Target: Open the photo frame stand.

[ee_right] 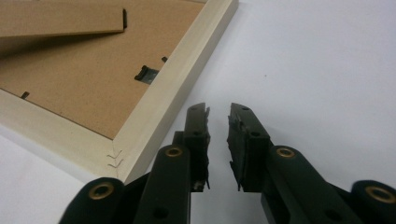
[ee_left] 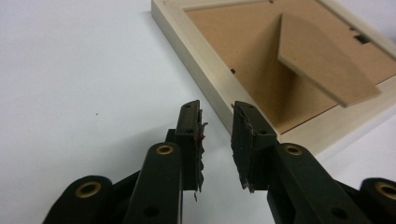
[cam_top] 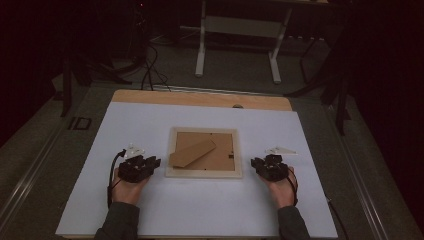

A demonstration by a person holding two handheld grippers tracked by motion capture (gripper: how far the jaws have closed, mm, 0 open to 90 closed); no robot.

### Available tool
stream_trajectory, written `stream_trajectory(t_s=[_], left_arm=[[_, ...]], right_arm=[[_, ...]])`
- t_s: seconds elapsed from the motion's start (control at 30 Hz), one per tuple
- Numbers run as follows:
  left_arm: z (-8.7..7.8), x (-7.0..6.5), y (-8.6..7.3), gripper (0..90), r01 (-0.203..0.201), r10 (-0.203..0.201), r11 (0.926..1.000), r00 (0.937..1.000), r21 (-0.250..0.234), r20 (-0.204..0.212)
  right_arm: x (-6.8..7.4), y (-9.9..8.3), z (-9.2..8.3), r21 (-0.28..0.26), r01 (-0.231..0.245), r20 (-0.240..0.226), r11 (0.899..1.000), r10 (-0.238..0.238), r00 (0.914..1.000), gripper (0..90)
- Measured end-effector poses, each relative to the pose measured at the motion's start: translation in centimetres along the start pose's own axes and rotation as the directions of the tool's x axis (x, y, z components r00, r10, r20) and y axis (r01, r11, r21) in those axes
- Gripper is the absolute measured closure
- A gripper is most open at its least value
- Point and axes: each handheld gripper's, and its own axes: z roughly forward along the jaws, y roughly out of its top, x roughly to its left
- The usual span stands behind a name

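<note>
A pale wooden picture frame (cam_top: 204, 173) lies face down in the middle of the white tabletop, its brown backing board up and its brown stand flap (cam_top: 192, 153) raised. My left gripper (cam_top: 156, 162) rests just left of the frame, open with nothing between its jaws; in the left gripper view its tips (ee_left: 217, 116) sit close to the frame's side rail (ee_left: 196, 53). My right gripper (cam_top: 254, 163) lies just right of the frame, also open and empty; in the right gripper view its tips (ee_right: 218, 116) stand beside the frame's corner (ee_right: 140, 135).
The white sheet (cam_top: 200, 210) covers a wooden table whose bare far edge (cam_top: 200, 98) shows. Beyond it, on the dark floor, stand a white table leg frame (cam_top: 237, 30) and black cables (cam_top: 150, 70). Both forearms enter from the bottom edge.
</note>
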Motion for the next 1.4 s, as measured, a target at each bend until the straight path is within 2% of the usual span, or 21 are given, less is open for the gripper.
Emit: stream_trajectory(t_s=[0.2,0.37,0.43,0.63,0.73,0.9,1.07,1.13,1.27,1.33,1.4], left_arm=[[-0.8,0.2,0.6,66.7,-0.003,0.004,0.9997,0.9994,-0.023,0.036],[-1.0,0.1,1.3,65.0,-0.009,0.011,0.9998,0.9977,-0.020,0.067],[-1.0,0.1,1.7,65.0,-0.010,0.011,0.9999,0.9947,-0.012,0.102],[-1.6,-0.3,3.8,64.6,-0.039,0.042,0.9988,0.9882,-0.029,0.147],[-1.6,-0.6,5.0,62.9,-0.052,0.057,0.9981,0.9831,-0.032,0.174],[-0.7,-1.5,6.5,56.5,-0.097,0.094,0.9952,0.9763,0.008,0.195],[0.5,-2.1,7.3,54.1,-0.124,0.112,0.9911,0.9706,0.047,0.213],[1.0,-2.3,7.6,53.2,-0.133,0.114,0.9885,0.9680,0.071,0.223],[2.1,-2.4,7.9,50.1,-0.144,0.114,0.9824,0.9674,0.120,0.226],[2.5,-2.5,8.0,47.3,-0.153,0.119,0.9784,0.9662,0.139,0.229],[2.8,-2.4,8.1,45.3,-0.156,0.116,0.9768,0.9618,0.147,0.248]], right_arm=[[-0.2,0.0,-0.3,-0.010,-0.008,-0.014,1.000,0.008,0.9999,70.3],[0.1,-0.2,-0.2,-0.011,-0.020,-0.030,1.000,0.020,0.9994,67.6],[0.1,-0.2,-0.2,-0.010,-0.019,-0.034,1.000,0.019,0.9993,66.6],[-0.2,-0.3,-0.4,-0.013,-0.027,-0.041,1.000,0.027,0.9988,64.2],[-0.3,-0.3,-0.5,-0.016,-0.030,-0.042,0.999,0.029,0.9987,63.6],[-0.4,-0.2,-0.6,-0.022,-0.033,-0.047,0.999,0.032,0.9984,62.7],[-0.5,-0.2,-0.7,-0.025,-0.039,-0.047,0.999,0.038,0.9982,62.2],[-0.6,-0.2,-0.7,-0.025,-0.040,-0.046,0.999,0.039,0.9982,61.5],[-0.7,-0.2,-0.7,-0.023,-0.052,-0.051,0.998,0.051,0.9974,59.1],[-0.8,-0.2,-0.7,-0.029,-0.069,-0.073,0.997,0.067,0.9951,58.8],[-0.8,-0.2,-0.7,-0.032,-0.074,-0.076,0.997,0.071,0.9946,58.6]])
